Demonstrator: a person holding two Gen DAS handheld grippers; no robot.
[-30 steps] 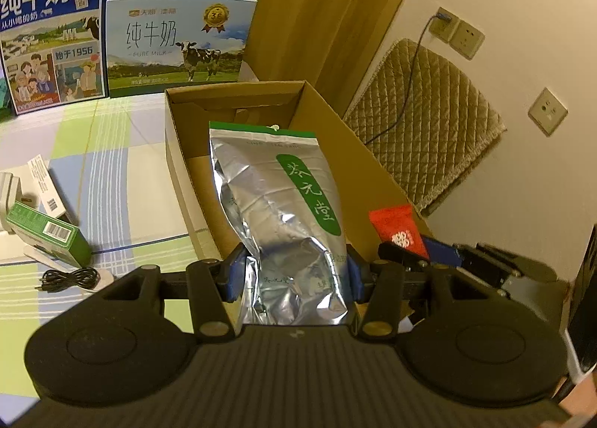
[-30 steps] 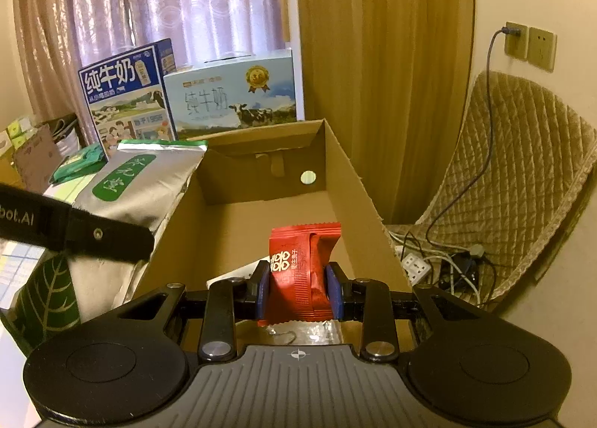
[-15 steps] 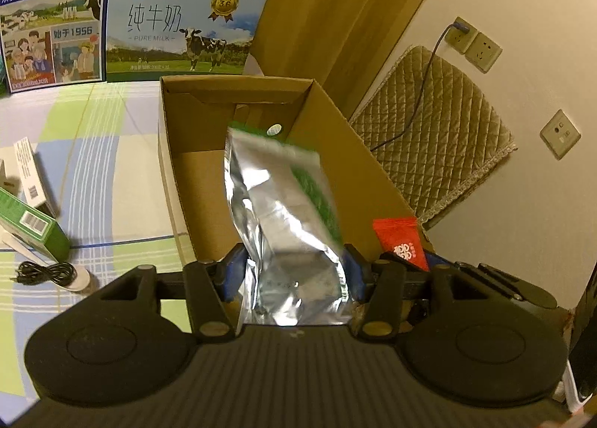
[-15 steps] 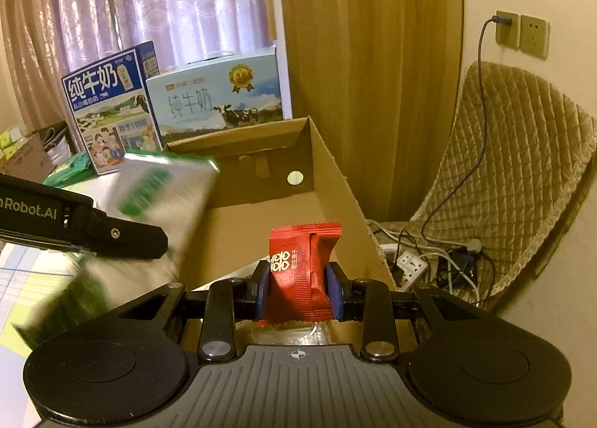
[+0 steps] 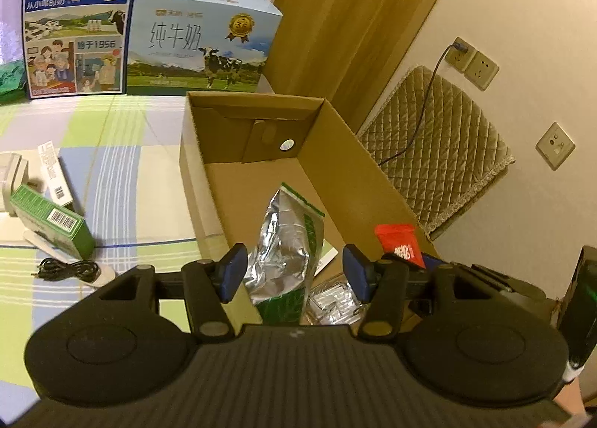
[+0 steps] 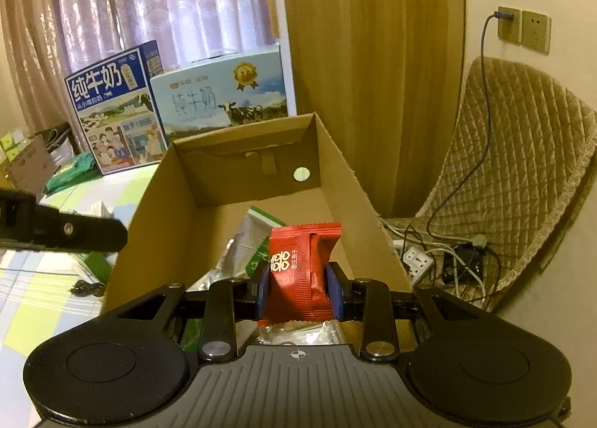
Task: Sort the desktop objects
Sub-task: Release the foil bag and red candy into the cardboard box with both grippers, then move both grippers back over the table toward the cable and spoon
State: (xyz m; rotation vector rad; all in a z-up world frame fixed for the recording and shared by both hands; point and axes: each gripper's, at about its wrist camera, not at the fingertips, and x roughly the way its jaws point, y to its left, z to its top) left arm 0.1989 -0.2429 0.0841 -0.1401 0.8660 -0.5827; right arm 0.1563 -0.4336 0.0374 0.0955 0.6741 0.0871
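Silver foil with green trim, that's the pouch (image 5: 283,241) sitting down inside the cardboard box (image 5: 373,167), leaning on its edge, and its label isn't readable from this angle. The left gripper (image 5: 294,273) is hanging over the box's near end with its blue pads spread wide, touching nothing. The right gripper (image 6: 298,288) is squeezing a red packet (image 6: 298,267) over the same box; the packet is showing a gold double-happiness mark, with small print beside it too tiny to read. Behind the box two milk cartons are standing on the checked cloth: the blue one (image 5: 76,23) is reading 纯牛奶 and 始于1956, the pale one (image 5: 201,44) 纯牛奶 with a cow and a gold medal. Off to the left a green carton (image 5: 52,219) with a barcode is lying by a coiled black cable (image 5: 71,267).
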